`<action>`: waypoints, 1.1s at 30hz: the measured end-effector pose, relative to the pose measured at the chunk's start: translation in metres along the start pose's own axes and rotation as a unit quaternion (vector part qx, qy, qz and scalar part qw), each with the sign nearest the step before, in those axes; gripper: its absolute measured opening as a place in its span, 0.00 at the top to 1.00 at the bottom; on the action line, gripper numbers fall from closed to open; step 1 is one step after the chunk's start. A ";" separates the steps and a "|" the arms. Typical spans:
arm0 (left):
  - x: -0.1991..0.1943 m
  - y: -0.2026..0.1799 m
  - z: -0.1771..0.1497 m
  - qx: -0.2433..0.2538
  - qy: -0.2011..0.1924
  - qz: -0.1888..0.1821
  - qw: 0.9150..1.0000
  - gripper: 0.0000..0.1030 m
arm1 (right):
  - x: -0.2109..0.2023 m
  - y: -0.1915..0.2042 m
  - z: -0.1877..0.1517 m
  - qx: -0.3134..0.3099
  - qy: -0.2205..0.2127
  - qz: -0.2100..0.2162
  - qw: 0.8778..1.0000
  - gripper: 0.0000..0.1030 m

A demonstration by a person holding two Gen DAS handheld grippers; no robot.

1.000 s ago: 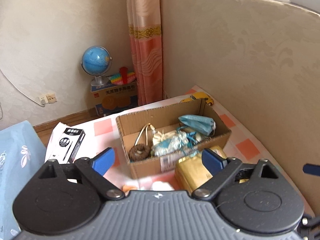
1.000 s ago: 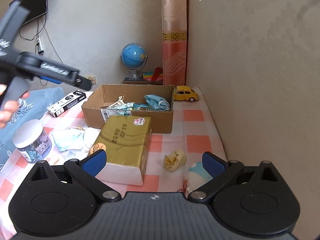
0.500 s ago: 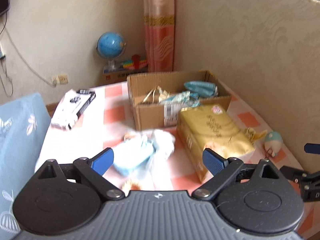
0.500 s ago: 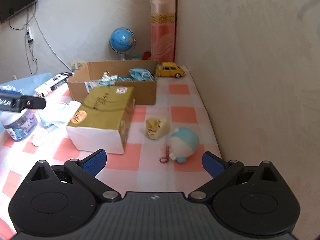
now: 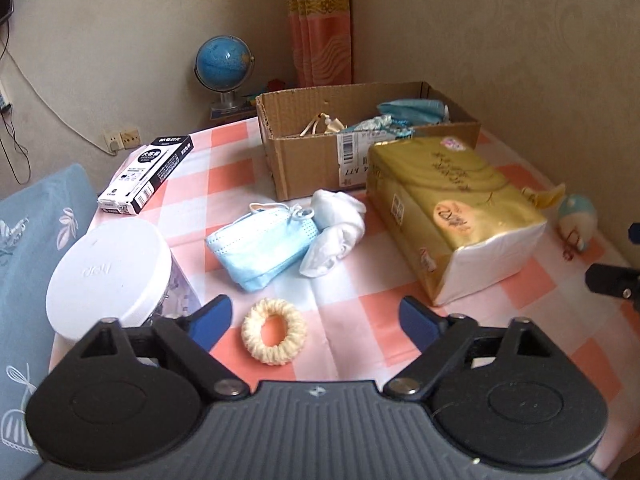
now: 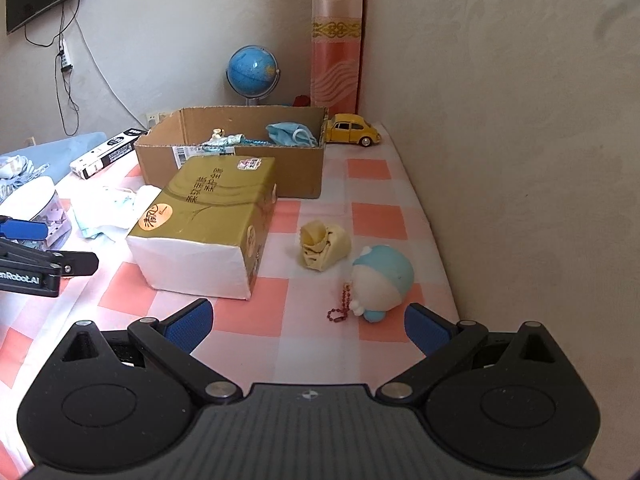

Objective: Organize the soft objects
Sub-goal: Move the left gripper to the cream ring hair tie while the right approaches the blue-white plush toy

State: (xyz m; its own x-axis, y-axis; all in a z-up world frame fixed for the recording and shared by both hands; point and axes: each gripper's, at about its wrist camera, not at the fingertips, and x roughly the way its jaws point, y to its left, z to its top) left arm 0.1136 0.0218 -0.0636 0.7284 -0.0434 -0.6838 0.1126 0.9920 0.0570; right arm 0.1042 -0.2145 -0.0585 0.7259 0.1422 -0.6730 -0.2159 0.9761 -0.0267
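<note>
An open cardboard box (image 5: pixel 304 156) (image 6: pixel 288 176) stands at the back of the checked table and holds a blue mask and other soft bits. My left gripper (image 5: pixel 316 320) is open and empty, just above a cream scrunchie (image 5: pixel 275 337). Beyond it lie a blue face mask (image 5: pixel 260 244) and a white sock (image 5: pixel 336 228). My right gripper (image 6: pixel 308 326) is open and empty, near a blue and white plush keychain (image 6: pixel 382 280) and a yellow crumpled cloth (image 6: pixel 324 244). A gold tissue pack (image 5: pixel 452 208) (image 6: pixel 208 224) lies in front of the box.
A white-lidded jar (image 5: pixel 112 276) stands at the left gripper's left finger. A black and white pen box (image 5: pixel 148 172), a yellow toy car (image 6: pixel 352 130) and a globe (image 6: pixel 252 68) lie further back. The wall runs along the right; a blue pillow (image 5: pixel 28 240) lies left.
Both grippers have pulled back from the box and come lower over the table. The scrunchie and jar have come into the left view; the plush sits closer to the right gripper.
</note>
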 end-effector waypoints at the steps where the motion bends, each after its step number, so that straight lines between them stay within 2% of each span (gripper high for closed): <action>1: 0.002 -0.001 0.000 0.005 0.001 0.004 1.000 0.18 | 0.001 0.000 0.000 0.000 0.001 0.000 1.000 0.00; 8: 0.014 -0.005 -0.001 0.010 0.022 -0.002 1.000 0.19 | 0.006 0.000 0.001 0.000 0.003 0.006 1.000 0.00; 12: 0.018 -0.007 -0.006 0.007 0.042 -0.021 0.999 0.19 | 0.009 0.001 0.002 -0.001 0.004 0.010 1.000 0.00; 20: 0.004 -0.021 -0.006 0.007 0.045 -0.089 0.995 0.19 | 0.011 -0.002 0.001 0.005 0.006 0.011 1.000 0.00; 25: -0.005 -0.017 -0.006 0.009 0.026 -0.059 0.998 0.19 | 0.012 -0.006 -0.001 0.012 0.007 0.003 1.000 0.00; 30: 0.003 0.000 -0.011 -0.011 0.037 -0.030 0.999 0.19 | 0.016 -0.010 -0.002 0.021 0.011 -0.008 1.000 0.00; 31: 0.005 0.002 -0.012 -0.014 0.040 -0.029 0.999 0.21 | 0.017 -0.011 -0.003 0.022 0.011 -0.008 1.000 0.00; 33: 0.010 0.005 -0.015 -0.021 0.047 -0.025 0.998 0.30 | 0.019 -0.011 -0.003 0.023 0.014 -0.009 1.000 0.00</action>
State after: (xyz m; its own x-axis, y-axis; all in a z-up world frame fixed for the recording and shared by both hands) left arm 0.1109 0.0281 -0.0811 0.6563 -0.0829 -0.7499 0.1165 0.9932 -0.0079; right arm 0.1189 -0.2234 -0.0733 0.7115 0.1197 -0.6924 -0.1710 0.9852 -0.0054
